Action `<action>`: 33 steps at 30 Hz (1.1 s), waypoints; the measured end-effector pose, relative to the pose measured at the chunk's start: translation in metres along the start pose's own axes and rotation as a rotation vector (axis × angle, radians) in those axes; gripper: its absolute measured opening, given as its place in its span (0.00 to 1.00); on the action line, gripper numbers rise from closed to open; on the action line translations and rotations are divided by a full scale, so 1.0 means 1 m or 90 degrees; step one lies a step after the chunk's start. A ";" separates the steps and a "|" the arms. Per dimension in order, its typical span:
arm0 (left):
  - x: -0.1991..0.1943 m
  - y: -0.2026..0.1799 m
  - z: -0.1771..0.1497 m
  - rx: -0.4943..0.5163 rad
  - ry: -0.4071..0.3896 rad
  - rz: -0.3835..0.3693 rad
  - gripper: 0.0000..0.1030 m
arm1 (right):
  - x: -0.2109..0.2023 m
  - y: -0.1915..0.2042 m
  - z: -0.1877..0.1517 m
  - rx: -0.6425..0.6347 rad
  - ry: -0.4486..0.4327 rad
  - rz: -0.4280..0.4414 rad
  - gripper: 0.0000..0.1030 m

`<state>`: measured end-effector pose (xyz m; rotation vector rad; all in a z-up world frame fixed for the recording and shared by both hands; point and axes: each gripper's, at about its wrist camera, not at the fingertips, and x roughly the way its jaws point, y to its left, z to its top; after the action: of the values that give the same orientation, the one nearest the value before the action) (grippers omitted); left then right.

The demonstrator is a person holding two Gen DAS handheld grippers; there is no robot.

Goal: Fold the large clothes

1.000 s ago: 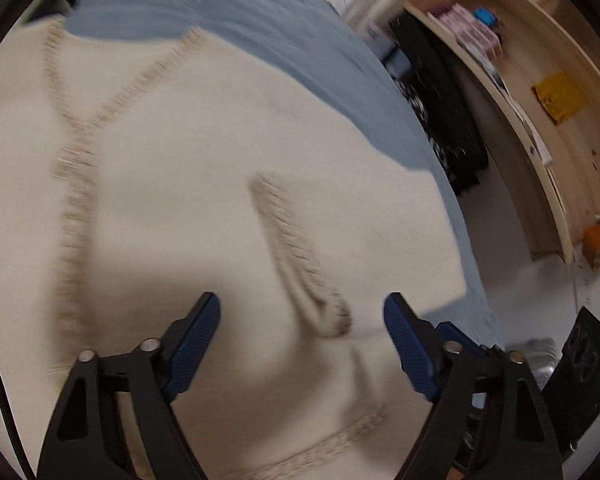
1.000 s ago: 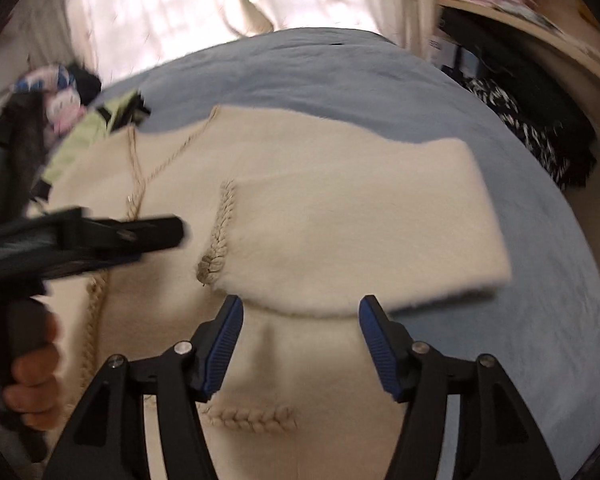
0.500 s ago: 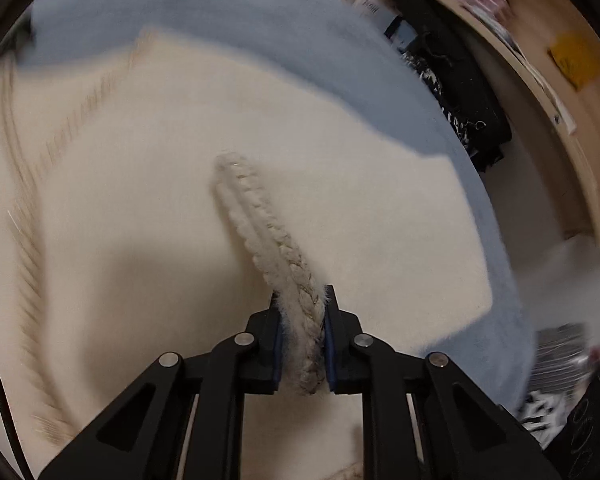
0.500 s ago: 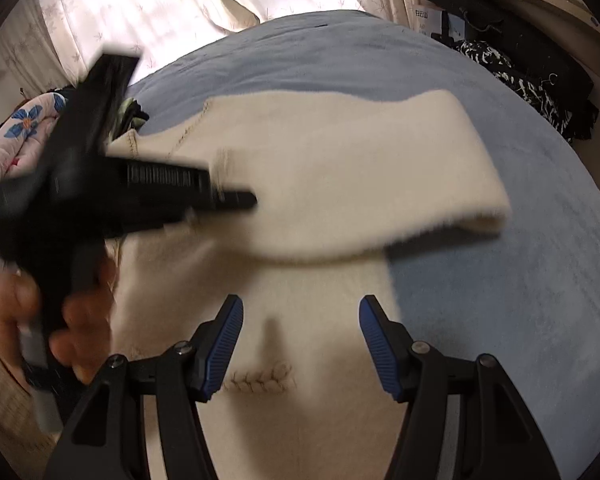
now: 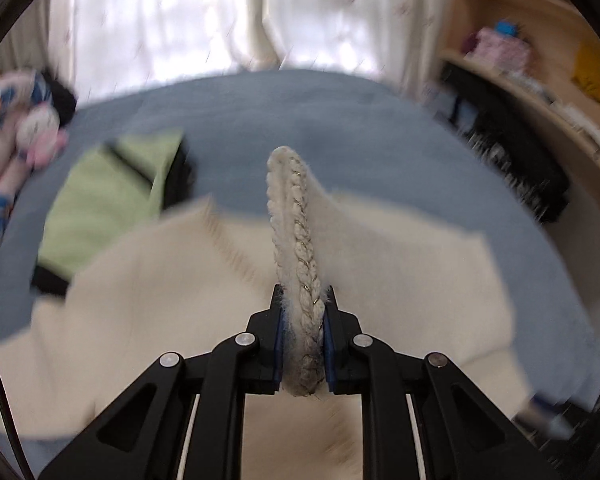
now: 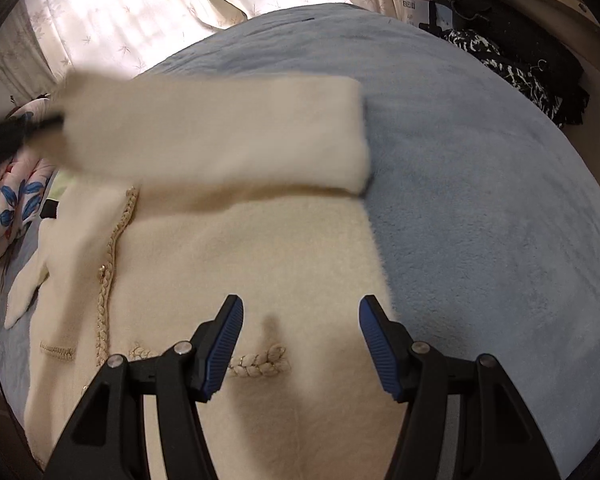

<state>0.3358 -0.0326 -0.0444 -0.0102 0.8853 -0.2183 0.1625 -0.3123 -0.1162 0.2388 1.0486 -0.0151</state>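
Left claw (image 5: pixel 303 344) tight on braided cuff (image 5: pixel 296 240); blurred sleeve (image 6: pixel 220 136) seemingly aloft.

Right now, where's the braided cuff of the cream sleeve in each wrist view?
Left wrist: braided cuff centre frame, clamped in the left tool, rising toward the curtains.
Right wrist: cuff itself not visible; the lifted sleeve crosses the upper left.
Shared landmark: blue bedspread under the cream coat.
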 end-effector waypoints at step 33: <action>0.101 0.064 0.022 -0.095 0.011 -0.044 0.12 | 0.118 -0.030 0.202 0.030 0.000 0.028 0.16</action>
<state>0.4261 0.0087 -0.1142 -0.1782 0.9182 -0.2172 0.3910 -0.3708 -0.1271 0.3048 1.0437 -0.0004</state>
